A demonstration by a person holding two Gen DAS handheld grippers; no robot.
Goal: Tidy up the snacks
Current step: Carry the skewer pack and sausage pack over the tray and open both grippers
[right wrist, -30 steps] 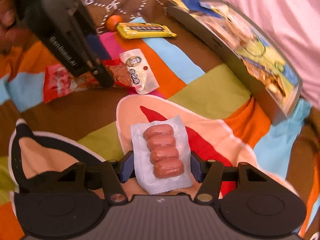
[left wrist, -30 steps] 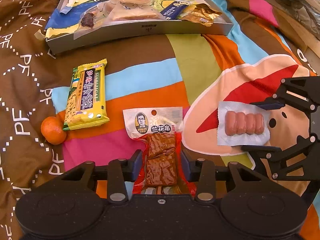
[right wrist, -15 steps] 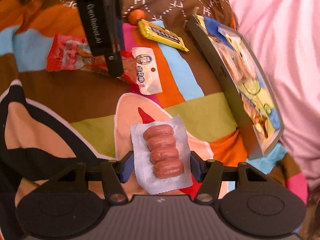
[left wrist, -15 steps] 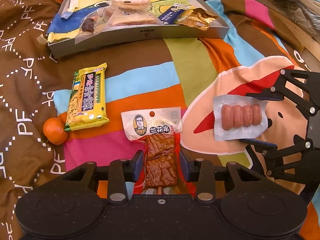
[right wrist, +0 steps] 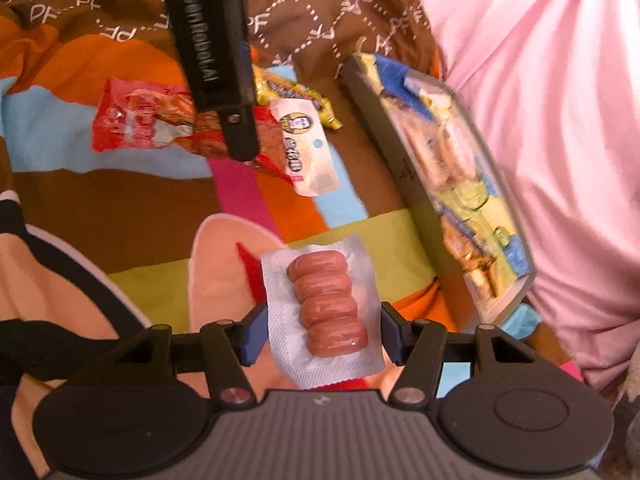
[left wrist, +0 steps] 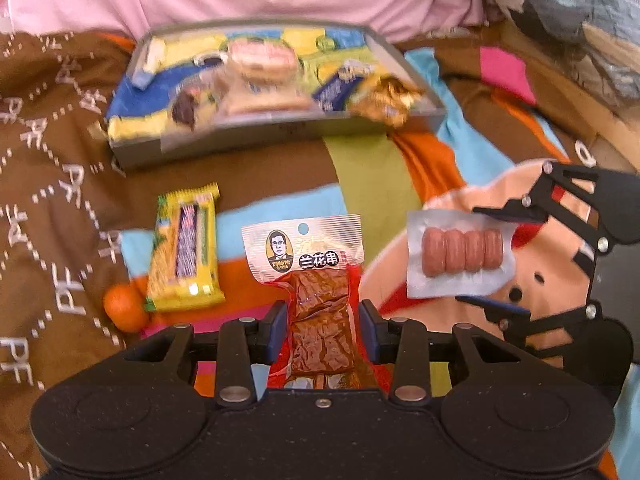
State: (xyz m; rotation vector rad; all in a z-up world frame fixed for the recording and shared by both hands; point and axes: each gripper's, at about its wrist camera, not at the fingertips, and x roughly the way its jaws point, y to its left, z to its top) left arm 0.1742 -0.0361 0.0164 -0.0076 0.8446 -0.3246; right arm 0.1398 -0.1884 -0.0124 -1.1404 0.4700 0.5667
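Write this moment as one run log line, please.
left gripper: shut on tofu pack | right gripper: shut on sausage pack | both lifted | tray: ahead

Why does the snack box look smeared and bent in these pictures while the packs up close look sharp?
Left wrist view: the tray is motion-blurred and bowed by the fisheye lens, while the tofu pack looks crisp. Right wrist view: the tray is smeared too; the sausage pack is sharp, with small glare.
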